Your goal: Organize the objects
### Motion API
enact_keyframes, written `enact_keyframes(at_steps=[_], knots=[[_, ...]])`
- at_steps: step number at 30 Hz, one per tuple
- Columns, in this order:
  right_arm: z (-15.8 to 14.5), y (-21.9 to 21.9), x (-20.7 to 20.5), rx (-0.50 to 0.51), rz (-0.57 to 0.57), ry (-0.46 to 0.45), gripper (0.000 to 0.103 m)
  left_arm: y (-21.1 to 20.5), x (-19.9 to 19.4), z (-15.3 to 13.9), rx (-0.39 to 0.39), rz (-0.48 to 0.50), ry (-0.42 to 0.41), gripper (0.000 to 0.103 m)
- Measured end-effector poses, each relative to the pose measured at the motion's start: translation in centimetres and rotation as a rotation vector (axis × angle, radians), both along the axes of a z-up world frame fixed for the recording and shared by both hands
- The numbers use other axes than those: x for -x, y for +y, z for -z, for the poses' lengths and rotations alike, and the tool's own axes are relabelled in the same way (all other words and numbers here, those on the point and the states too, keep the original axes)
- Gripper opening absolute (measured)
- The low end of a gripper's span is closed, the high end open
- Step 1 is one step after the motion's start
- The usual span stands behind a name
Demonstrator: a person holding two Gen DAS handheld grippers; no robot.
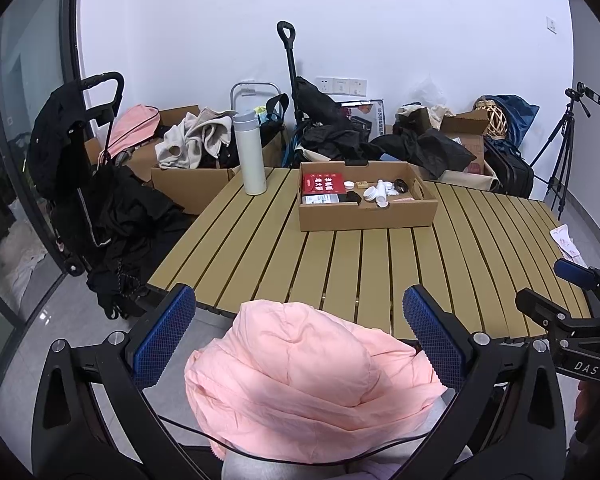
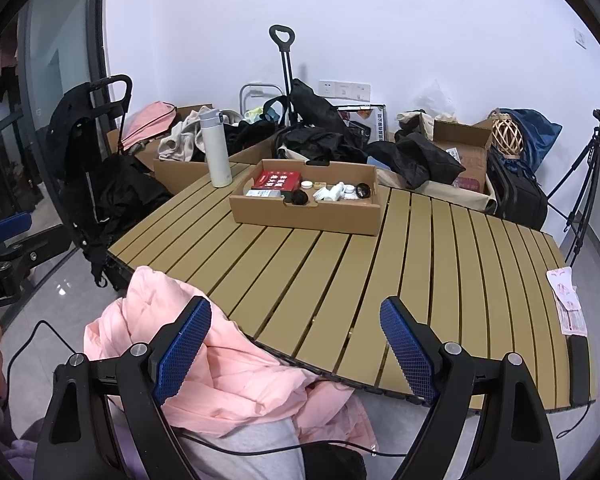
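- Left wrist view: the left gripper [image 1: 298, 334] has its jaws spread wide with nothing gripped; the blue pads [image 1: 164, 336] stand on either side of a pink padded jacket [image 1: 312, 380] lying below them, apart from the cloth as far as can be seen.
- Only this view shows the right gripper [image 1: 572, 292] from outside, off at the right edge, over the table's near right corner.
- Ahead of the left gripper, on the slatted table [image 1: 340, 264], sits a shallow cardboard tray [image 1: 366, 210] holding a red box [image 1: 323, 183], white bottles and caps [image 1: 376, 192] and a small dark round item.
- A white flask [image 1: 250, 154] stands upright ahead and to the left, beside the tray.
- Right wrist view: the right gripper [image 2: 296, 344] also stands wide open and empty, tilted down over the table's near edge; its left pad overlaps the jacket in the picture, and whether it touches I cannot tell.
- Only here: a printed paper packet [image 2: 566, 300] and a black flat object [image 2: 579, 368] on the table's right edge, to the gripper's right.
- The left gripper's tip [image 2: 10, 226] shows at the left edge.
- A black cable [image 2: 260, 450] crosses below the jacket.
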State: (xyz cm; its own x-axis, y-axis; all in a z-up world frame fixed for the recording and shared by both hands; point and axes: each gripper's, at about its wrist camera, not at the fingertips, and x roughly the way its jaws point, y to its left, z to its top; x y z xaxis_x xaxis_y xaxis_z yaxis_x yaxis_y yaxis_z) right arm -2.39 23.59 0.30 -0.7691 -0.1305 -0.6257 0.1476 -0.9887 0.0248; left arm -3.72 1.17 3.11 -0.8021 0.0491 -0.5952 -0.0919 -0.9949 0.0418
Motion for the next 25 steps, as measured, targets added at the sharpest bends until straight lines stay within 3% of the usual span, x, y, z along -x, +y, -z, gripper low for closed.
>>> enact_keyframes(at_steps=[11, 25], knots=[[-0.1, 0.0, -0.1, 0.001, 0.005, -0.001, 0.089, 0.1, 0.1, 0.0, -0.001, 0.0, -0.003, 0.103], [1.4, 0.3, 1.1, 0.007, 0.013, -0.048, 0.089, -0.2, 1.9, 1.6, -0.027, 0.028, -0.092, 0.103]])
